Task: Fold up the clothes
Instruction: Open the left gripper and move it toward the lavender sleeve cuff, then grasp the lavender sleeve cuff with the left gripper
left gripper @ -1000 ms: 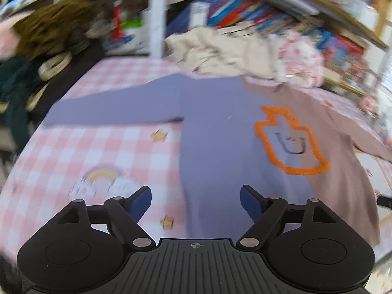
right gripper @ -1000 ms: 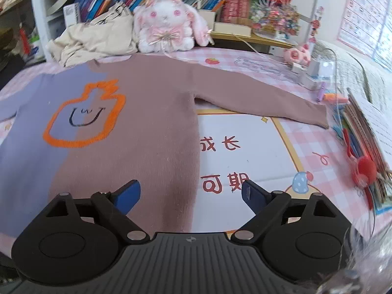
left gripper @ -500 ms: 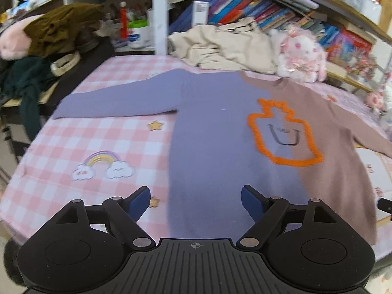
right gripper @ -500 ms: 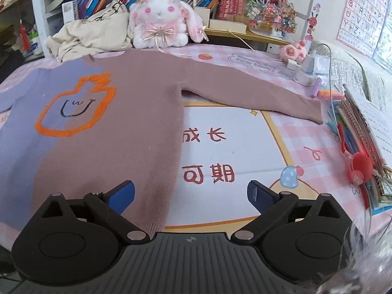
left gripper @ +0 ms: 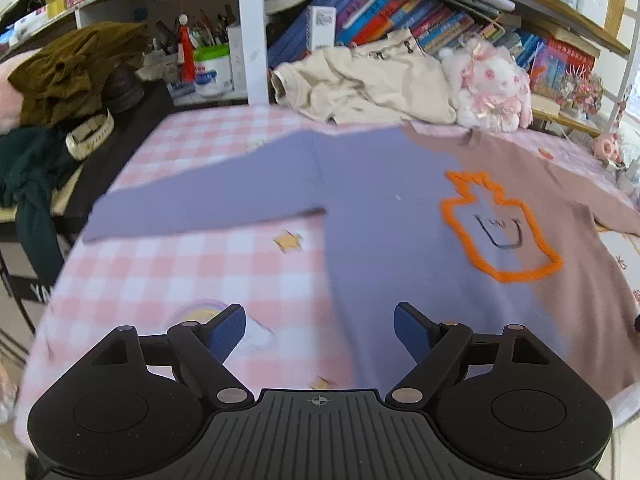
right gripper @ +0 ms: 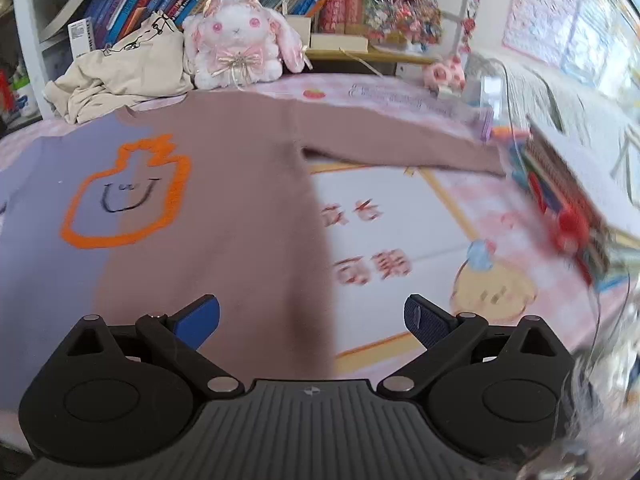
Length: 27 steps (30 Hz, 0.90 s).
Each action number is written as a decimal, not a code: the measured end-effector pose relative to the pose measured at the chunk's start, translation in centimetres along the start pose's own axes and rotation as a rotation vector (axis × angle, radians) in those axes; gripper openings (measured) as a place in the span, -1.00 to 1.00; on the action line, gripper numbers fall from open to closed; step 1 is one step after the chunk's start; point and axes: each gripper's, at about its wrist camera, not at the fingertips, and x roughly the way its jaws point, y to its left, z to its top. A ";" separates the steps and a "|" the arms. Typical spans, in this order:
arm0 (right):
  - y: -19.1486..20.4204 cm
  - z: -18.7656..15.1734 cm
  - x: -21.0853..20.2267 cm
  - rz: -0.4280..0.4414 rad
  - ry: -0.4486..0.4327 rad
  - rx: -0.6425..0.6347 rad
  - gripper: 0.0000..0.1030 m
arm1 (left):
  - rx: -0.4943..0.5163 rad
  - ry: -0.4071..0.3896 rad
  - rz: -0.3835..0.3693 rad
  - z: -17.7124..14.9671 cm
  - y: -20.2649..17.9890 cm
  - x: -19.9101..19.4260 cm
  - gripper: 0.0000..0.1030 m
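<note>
Left gripper (left gripper: pixel 319 327) hovered above near hem, fingers spread, empty; right gripper (right gripper: pixel 312 317) likewise spread over brown side; two-tone sweater (left gripper: pixel 404 216) lay flat on pink checked tablecloth (left gripper: pixel 192 256), sleeves outstretched.

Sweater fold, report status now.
Left gripper open, right gripper open, both empty. Sweater flat on table, sleeves spread, unfolded. Beige garment and plush bunny at the collar end.

Black ribbed tongs (left gripper: pixel 319 330) with blue pads (right gripper: pixel 198 318) and silver pivot screws.
</note>
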 end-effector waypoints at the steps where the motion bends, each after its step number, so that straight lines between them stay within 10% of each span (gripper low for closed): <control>1: 0.9 -0.1 -0.1 0.004 -0.002 0.004 0.96 | 0.004 -0.010 -0.007 0.3 0.8 0.1 0.62; 14: 12.4 -0.7 -1.4 -0.024 -0.015 -0.077 0.96 | -0.144 -0.024 0.066 2.6 14.6 4.6 0.62; 27: 15.2 0.0 -2.0 -0.047 -0.033 -0.164 0.96 | -0.335 -0.090 0.184 3.1 21.5 8.1 0.60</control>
